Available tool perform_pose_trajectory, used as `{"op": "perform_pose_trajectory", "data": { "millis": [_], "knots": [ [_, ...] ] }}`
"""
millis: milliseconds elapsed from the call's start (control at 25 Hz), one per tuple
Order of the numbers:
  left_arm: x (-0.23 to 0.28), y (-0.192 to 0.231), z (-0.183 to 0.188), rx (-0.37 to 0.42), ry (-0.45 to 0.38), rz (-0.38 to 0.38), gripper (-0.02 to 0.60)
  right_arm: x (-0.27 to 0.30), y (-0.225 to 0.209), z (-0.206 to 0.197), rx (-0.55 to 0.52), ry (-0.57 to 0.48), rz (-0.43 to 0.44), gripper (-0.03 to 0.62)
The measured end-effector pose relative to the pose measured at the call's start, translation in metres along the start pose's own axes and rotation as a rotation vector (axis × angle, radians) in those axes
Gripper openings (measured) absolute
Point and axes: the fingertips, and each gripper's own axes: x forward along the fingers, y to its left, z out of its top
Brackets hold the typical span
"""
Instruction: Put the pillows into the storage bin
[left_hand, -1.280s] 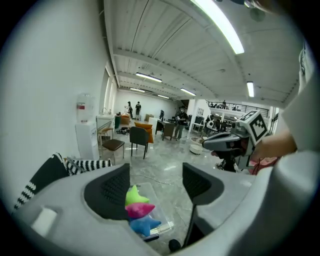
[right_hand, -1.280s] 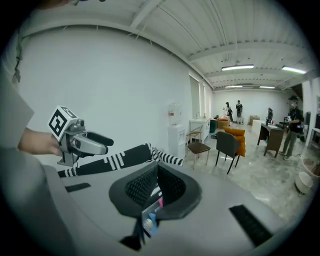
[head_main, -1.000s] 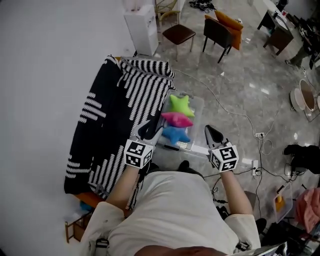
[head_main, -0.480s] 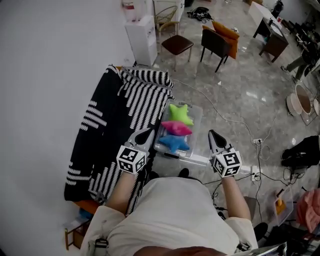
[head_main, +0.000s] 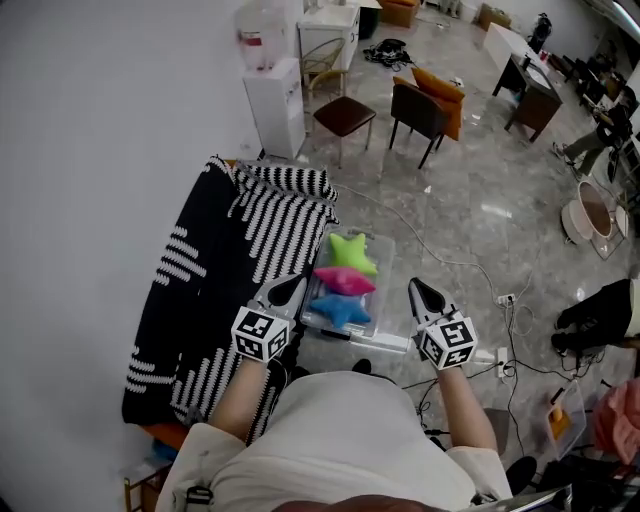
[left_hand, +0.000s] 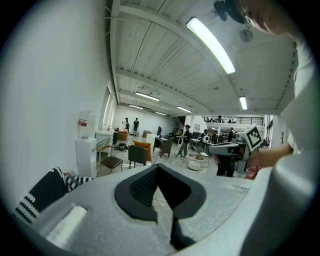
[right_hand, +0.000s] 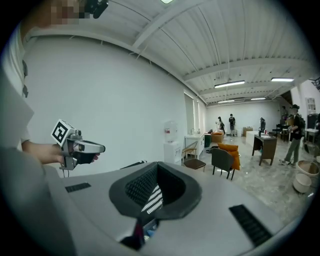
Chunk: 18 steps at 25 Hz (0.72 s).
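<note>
Seen from above, L to R: black-and-white striped throw (head_main: 225, 265) by the wall. L gripper (head_main: 297, 281), jaws closed w/ nothing between, over the throw's edge, just beside the clear storage bin (head_main: 388, 285) on the floor. Inside the bin, in a row: green pillow (head_main: 350, 254), pink pillow (head_main: 345, 281), blue pillow (head_main: 339, 309), all star-shaped. R gripper (head_main: 414, 285), jaws closed, empty, just right of the bin.
</note>
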Motion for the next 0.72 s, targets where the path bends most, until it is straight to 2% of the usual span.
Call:
{"op": "perform_pose_trajectory", "data": {
  "millis": [280,720],
  "knots": [
    [0.001,-0.012,0.002,0.012,0.001,-0.022,0.017,-0.010,0.000,0.000,0.001,-0.006,-0.011,0.005],
    [0.002,-0.005,-0.004,0.004,0.019,-0.013,0.017,-0.009,0.001,-0.003,0.005,-0.008,-0.010,0.005]
  ]
}}
